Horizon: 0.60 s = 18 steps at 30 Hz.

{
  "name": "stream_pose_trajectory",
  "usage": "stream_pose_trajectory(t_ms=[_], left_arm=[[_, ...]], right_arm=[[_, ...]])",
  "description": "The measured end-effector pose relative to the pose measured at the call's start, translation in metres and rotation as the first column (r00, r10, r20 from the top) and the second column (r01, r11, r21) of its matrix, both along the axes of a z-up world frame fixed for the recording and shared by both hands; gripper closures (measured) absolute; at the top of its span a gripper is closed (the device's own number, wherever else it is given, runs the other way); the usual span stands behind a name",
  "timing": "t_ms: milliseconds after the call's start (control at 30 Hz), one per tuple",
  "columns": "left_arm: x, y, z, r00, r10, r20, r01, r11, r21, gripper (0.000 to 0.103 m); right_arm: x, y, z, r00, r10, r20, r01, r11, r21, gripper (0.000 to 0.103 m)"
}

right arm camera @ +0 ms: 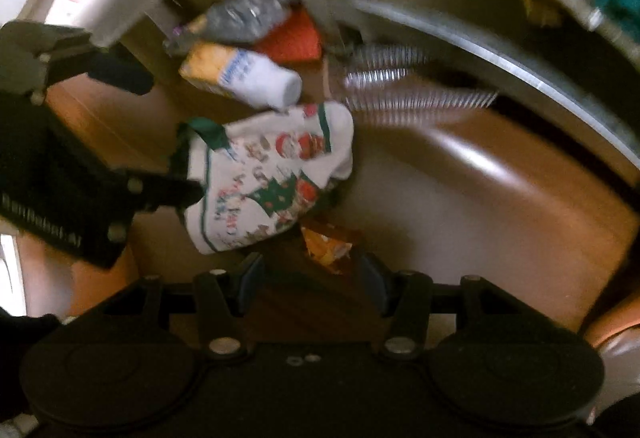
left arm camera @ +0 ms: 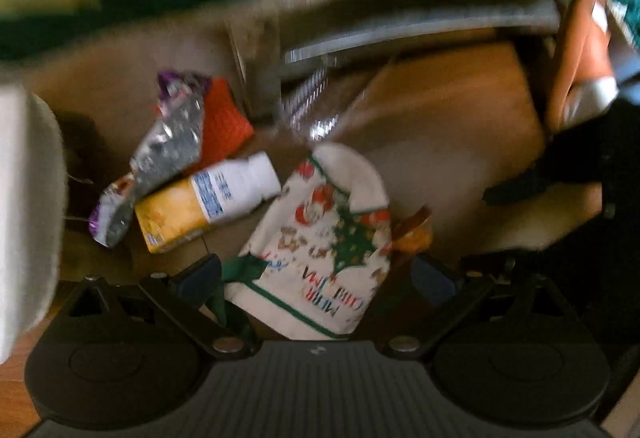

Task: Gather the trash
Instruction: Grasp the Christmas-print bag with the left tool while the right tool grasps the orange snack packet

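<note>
Several pieces of trash lie in a cardboard box, both views blurred by motion. Largest item: a white Christmas-print gift bag, green handle at its near end, lying mid-box. Next, a yellow-and-white bottle on its side, just beside the bag. Behind it, a crumpled silver-and-purple wrapper resting against an orange mesh piece. A ribbed clear plastic item sits farther back; too smeared to identify. Smallest: an orange snack wrapper touching the bag's edge.

Left gripper: fingers apart, straddling the gift bag's near end, not visibly pinching it. Right gripper: fingers apart, snack wrapper just ahead between the tips, contact uncertain.

Risks, as judged: both grippers crowd the same corner and could knock together. Closing on thin, crinkled film may slip or catch only a corner. The bag could drag the snack wrapper or roll the bottle if lifted.
</note>
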<state>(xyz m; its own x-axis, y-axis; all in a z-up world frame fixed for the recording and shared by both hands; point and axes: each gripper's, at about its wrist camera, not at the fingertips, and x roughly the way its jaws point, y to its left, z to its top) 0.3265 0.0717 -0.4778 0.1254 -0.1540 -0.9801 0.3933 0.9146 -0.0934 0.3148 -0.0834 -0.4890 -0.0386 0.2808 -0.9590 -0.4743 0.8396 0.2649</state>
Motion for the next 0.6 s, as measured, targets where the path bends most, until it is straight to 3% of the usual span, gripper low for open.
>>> stream_pose_trajectory(t_ms=[333,600], left_arm=[[-0.031,-0.010,-0.071,0.996,-0.087,-0.006,0.087,0.995,0.053,0.002],[-0.038,-0.022,-0.100,0.993,-0.119,0.008,0.118,0.990,0.083,0.002]], right_arm=[[0.011,0.008,-0.062,0.995,-0.018,-0.094,0.016,1.000,-0.016,0.050],[0.012,0.012,-0.087,0.993,-0.048,-0.112,0.043,0.998,-0.041,0.053]])
